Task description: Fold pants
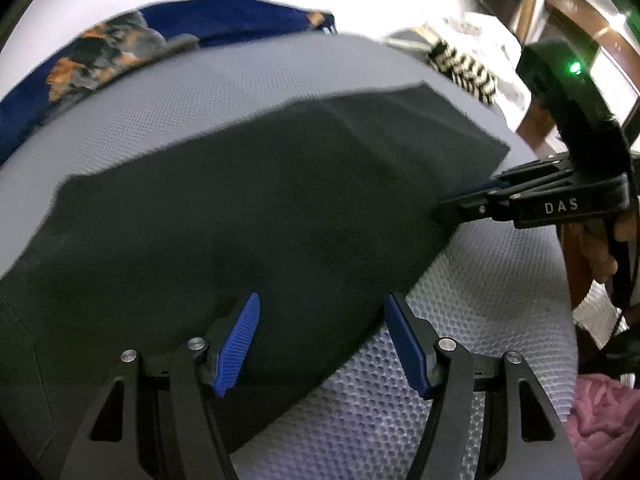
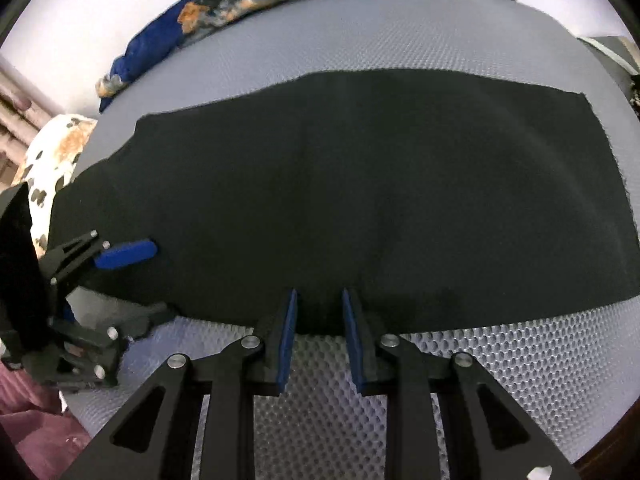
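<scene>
Pants [image 2: 344,200] edge between right jaws (left clear).

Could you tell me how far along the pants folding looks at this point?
Done: the black pants lie flat in a long band on the grey mat, apparently folded lengthwise. In hand: the right gripper pinches the near edge; the left gripper stands open over the same edge. Left: folding the band crosswise.
</scene>
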Available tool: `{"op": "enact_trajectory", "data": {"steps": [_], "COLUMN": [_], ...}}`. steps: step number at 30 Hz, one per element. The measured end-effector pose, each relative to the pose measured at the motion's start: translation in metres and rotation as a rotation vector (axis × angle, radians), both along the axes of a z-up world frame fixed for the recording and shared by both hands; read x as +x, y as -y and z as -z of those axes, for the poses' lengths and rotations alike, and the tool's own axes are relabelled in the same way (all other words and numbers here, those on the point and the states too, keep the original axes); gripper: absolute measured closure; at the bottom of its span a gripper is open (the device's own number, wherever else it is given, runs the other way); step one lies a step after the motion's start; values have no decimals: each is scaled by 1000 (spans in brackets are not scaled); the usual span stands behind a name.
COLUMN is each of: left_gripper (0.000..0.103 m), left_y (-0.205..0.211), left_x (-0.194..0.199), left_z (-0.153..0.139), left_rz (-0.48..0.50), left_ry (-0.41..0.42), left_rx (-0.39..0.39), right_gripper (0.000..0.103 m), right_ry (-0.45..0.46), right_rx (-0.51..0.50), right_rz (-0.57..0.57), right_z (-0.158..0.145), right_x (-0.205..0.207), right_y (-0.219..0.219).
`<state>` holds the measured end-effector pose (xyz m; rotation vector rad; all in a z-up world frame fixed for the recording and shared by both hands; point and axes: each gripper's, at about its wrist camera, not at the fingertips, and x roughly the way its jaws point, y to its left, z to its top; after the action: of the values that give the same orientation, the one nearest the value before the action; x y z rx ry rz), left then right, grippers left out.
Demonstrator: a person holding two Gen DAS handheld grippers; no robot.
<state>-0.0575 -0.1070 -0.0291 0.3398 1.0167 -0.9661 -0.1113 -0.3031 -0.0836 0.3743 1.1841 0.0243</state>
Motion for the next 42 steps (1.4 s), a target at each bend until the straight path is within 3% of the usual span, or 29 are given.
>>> {"op": "enact_trajectory", "data": {"steps": [6, 10, 16, 22, 25, 31, 36, 39, 40, 42], "left_gripper": [38, 38, 38, 38, 38, 38, 38, 38, 38, 38], "left_y": [-44, -81, -135, -162, -164, -166, -170, -169, -168, -168], "left_x": [37, 66, 100, 105, 100, 103, 106, 106, 106, 105], "left_z": [-24, -21, -4, 12, 17, 18, 18, 18, 18, 19], "left_rz": [-187, -334, -505, -522, -509, -490, -483, -484, -482, -479], "left_ry": [144, 152, 152, 128, 143, 136, 118, 121, 126, 129], "left_rx": [-33, -16, 37, 45, 59, 40, 11, 15, 19, 22], "right_gripper": [80, 79, 79, 79, 68, 70, 69, 67, 69, 88], "right_ry": [99, 168, 152, 97, 40, -14, -26, -29, -23, -21], "right_rx": [3, 59, 147, 168, 195, 173, 113, 139, 143, 162], "right_rz": [-94, -244, -440, -589, -640, -738, -746, -769, -769, -764], "right_z": [-39, -59, -51, -35, -25, -13, -7, 1, 1, 0], "right_x": [46, 104, 191, 252, 268, 282, 290, 288, 287, 286], "right_y": [-6, -38, -97, -149, -162, -183, -188, -190, -191, -189]}}
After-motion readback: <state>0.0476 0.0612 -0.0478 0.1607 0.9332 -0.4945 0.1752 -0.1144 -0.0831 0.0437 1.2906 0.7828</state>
